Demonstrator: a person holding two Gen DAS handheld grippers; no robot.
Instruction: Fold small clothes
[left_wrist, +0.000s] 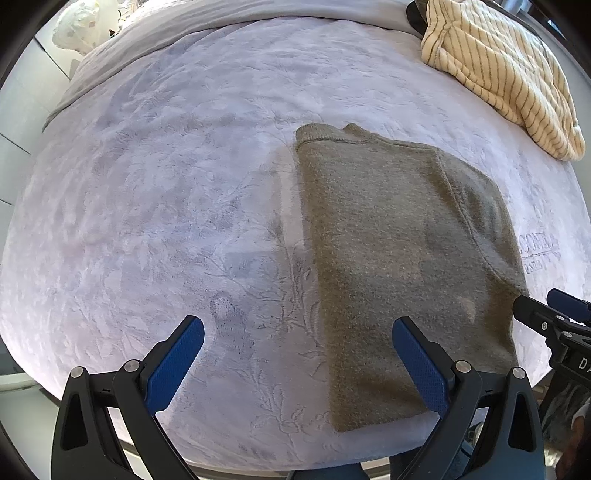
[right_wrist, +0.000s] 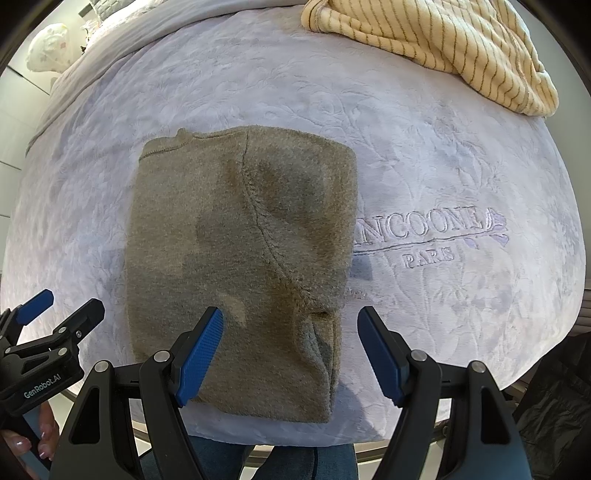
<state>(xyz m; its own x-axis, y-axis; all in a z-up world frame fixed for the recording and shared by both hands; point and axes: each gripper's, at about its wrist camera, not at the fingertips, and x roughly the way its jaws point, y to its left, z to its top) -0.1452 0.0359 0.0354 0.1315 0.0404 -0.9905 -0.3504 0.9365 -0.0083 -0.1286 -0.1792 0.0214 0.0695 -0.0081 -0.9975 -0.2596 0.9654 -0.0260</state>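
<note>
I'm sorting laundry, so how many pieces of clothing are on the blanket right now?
2. A folded olive garment lies near the front edge of the blanket, under the open grippers. A crumpled striped garment sits at the far right. More may lie beyond the frame.

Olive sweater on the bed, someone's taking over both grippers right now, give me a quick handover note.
Left gripper: open, empty, pointing down over the blanket beside the sweater's left edge.
Right gripper: open, empty, above the near right corner of the sweater.
Olive sweater: lies flat on the blanket as a narrow rectangle, sides folded in, collar at the far end.
Striped garment: crumpled at the far right of the bed, untouched.
Done: side folds on the sweater.
Left: probably fold the sweater end to end, then fold the striped garment.
</note>
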